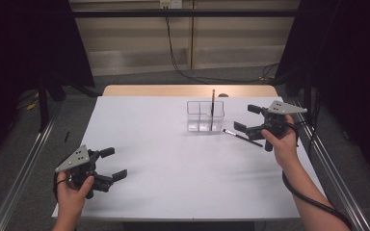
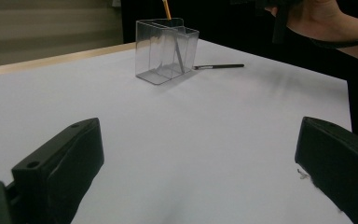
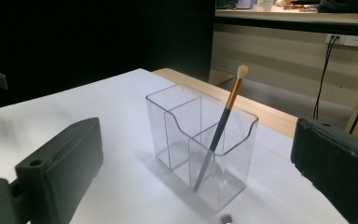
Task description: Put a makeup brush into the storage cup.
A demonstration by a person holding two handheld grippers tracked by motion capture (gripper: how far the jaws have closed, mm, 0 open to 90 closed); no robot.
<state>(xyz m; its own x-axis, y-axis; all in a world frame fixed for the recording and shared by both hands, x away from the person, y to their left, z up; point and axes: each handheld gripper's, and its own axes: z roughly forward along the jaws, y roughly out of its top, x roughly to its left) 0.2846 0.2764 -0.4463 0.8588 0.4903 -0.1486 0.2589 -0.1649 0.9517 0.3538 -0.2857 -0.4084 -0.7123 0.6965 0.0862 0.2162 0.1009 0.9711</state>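
The right gripper (image 1: 247,118), held in the person's right hand (image 1: 283,144) at about 3 o'clock on the white table (image 1: 173,163), has its jaws spread wide with nothing between them. In the right gripper view the jaws frame a clear plastic organizer (image 3: 200,144) just ahead, and that close look shows what the high view barely resolves: the organizer is split into compartments, and a makeup brush (image 3: 221,126) stands tilted in the near-right one, pale bristle tip up, gold ferrule under it, dark handle resting on the floor of the box.

In the high view a second, dark brush (image 1: 242,137) lies flat on the table just beside the organizer (image 1: 205,116) at its 4 o'clock, between the box and the right gripper, touching neither. The left gripper view shows it as a thin dark stick (image 2: 219,66) lying past the organizer (image 2: 167,51).

The left gripper (image 1: 110,163), in the left hand (image 1: 72,192) near 8 o'clock on the table, is also spread wide and empty, well apart from the organizer.
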